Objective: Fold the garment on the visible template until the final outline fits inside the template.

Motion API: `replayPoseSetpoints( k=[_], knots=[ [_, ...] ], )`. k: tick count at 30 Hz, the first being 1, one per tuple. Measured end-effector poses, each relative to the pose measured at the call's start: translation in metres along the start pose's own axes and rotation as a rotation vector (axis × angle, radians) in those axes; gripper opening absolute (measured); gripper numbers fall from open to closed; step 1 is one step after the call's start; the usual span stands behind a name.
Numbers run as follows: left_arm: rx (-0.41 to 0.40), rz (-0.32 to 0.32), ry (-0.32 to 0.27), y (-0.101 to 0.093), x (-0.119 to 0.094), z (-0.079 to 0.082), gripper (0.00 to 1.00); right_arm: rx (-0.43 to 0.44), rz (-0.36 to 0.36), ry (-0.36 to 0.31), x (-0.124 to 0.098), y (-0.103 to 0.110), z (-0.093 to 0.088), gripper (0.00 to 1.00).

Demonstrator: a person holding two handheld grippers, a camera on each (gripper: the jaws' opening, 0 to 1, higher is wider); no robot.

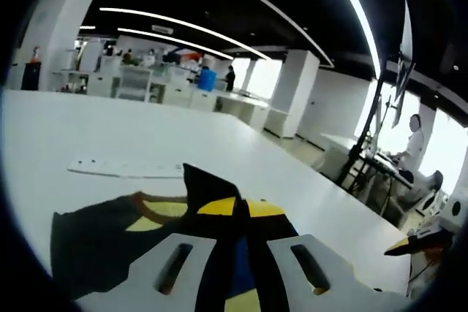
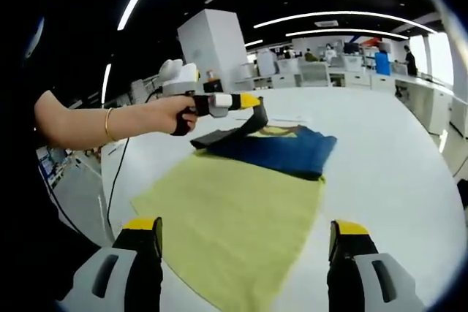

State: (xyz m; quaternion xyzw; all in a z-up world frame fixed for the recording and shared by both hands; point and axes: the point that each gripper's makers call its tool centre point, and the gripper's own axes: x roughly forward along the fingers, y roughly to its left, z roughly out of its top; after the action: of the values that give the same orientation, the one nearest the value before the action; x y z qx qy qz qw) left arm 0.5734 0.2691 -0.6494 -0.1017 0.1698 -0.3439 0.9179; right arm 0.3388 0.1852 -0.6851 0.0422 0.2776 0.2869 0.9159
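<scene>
A navy garment [image 2: 281,150] with a yellow print lies folded at the far end of a yellow-green template cloth [image 2: 227,217] on the white table [image 2: 395,158]. A hand holds my left gripper [image 2: 252,100], which is shut on a dark edge of the garment and lifts it a little off the table. In the left gripper view, the left gripper [image 1: 241,246] has dark fabric pinched between its white jaws, and the garment [image 1: 110,231] with its orange collar spreads below. My right gripper [image 2: 245,231] stands open over the near end of the template, holding nothing.
A thin white strip [image 1: 124,168] lies on the table beyond the garment. Behind are desks and white pillars [image 1: 292,93], and a seated person [image 1: 411,147] at the right. Bare table surrounds the template on the right.
</scene>
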Motion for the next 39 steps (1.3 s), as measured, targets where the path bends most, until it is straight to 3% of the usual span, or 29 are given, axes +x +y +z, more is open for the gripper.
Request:
replayPoseSetpoints(
  k=[9,19,30,39],
  knots=[
    [0.05,-0.083,0.038,-0.029,0.015,-0.014,0.01,0.006,-0.019,0.011,-0.002,-0.006,-0.005,0.93],
    [0.061,-0.109,0.049,-0.049,0.029,-0.017,0.01,0.011,-0.021,0.015,-0.002,-0.008,-0.006,0.93],
    [0.127,-0.156,0.131,-0.069,0.039,-0.047,0.01,0.018,-0.025,0.014,-0.001,-0.01,-0.007,0.93],
    [0.124,-0.175,0.17,-0.079,0.045,-0.064,0.0,0.023,-0.012,0.013,0.002,-0.008,-0.008,0.93]
  ],
)
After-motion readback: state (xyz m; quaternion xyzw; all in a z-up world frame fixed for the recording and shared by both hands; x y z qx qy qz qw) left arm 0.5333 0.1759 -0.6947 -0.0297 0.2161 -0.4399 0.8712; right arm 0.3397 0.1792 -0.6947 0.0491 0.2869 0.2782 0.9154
